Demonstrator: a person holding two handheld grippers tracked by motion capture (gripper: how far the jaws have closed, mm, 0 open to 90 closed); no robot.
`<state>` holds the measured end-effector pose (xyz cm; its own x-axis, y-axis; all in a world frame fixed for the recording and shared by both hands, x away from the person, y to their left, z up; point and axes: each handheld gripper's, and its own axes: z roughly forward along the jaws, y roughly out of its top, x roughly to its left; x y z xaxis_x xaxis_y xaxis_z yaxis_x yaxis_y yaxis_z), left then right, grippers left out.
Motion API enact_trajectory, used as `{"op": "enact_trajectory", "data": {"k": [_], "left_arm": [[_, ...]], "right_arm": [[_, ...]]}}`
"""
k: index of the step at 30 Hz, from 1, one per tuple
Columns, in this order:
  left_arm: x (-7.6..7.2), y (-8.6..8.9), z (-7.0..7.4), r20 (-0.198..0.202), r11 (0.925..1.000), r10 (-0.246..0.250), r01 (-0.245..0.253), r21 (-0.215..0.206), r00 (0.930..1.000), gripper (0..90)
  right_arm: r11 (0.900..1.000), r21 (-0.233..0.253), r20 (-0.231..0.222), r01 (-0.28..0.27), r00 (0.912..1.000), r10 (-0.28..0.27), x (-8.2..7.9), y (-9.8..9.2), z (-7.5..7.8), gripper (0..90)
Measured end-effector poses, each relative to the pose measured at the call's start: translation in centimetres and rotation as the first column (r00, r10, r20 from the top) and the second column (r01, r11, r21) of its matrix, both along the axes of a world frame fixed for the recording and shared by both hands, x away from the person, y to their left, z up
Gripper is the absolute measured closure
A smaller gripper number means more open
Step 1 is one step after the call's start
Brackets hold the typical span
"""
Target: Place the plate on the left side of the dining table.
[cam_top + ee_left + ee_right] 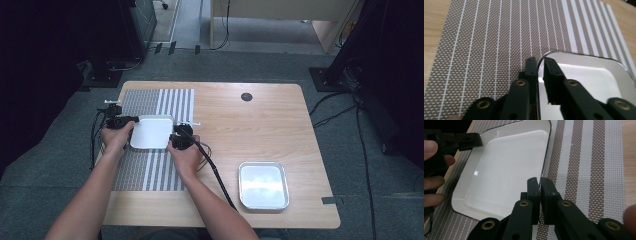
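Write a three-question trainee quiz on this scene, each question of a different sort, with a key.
1. True or false: the white dish rests on the bare wood of the table.
2. Multiple choice: the left hand-held gripper is (A) open above the dish, (B) shut on the dish's rim, (C) lying on the placemat.
3. Fill in: near the table's front right corner sits a ____ tray.

Key
1. False; it sits on the striped placemat.
2. B; the right hand-held gripper pinches the opposite rim likewise.
3. Metal (silver).

A metal tray (263, 185) sits near, perhaps empty.
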<state>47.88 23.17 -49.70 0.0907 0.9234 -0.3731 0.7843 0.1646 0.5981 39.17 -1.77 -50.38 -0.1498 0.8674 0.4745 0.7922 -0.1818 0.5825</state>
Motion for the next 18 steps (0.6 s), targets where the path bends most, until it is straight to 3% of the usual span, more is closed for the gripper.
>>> {"op": "enact_trajectory", "data": {"k": [3, 6, 10, 16, 18], "left_arm": [[-0.1, 0.2, 0.3, 0.016, 0.9999, 0.011, -0.011, -0.008, 0.9998, 70.5], [-0.5, 0.4, 0.9, 0.037, 1.0000, 0.004, -0.004, 0.003, 0.9993, 63.3], [-1.2, 0.4, 1.8, 0.059, 0.9971, 0.034, -0.038, 0.067, 0.9977, 48.3], [-2.6, -0.2, 2.4, 0.071, 0.9966, -0.008, 0.002, 0.082, 0.9974, 24.2], [-3.2, -0.2, 2.6, 0.081, 0.9973, -0.015, 0.009, 0.073, 0.9966, 18.3]], "right_arm": [[1.000, -0.025, 0.019, 0.003, 0.9998, -0.002, -0.1, -0.1, 0.1, 85.6], [1.000, -0.012, 0.039, -0.007, 0.9992, 0.007, 0.0, -0.5, 0.4, 75.3], [0.999, -0.041, 0.078, -0.011, 0.9969, 0.014, 0.0, -1.3, 1.0, 69.2], [0.988, -0.139, 0.175, -0.069, 0.9802, 0.093, -0.1, -2.3, 1.1, 53.6], [0.985, -0.151, 0.181, -0.083, 0.9772, 0.111, -0.2, -2.6, 1.1, 50.6]]}}
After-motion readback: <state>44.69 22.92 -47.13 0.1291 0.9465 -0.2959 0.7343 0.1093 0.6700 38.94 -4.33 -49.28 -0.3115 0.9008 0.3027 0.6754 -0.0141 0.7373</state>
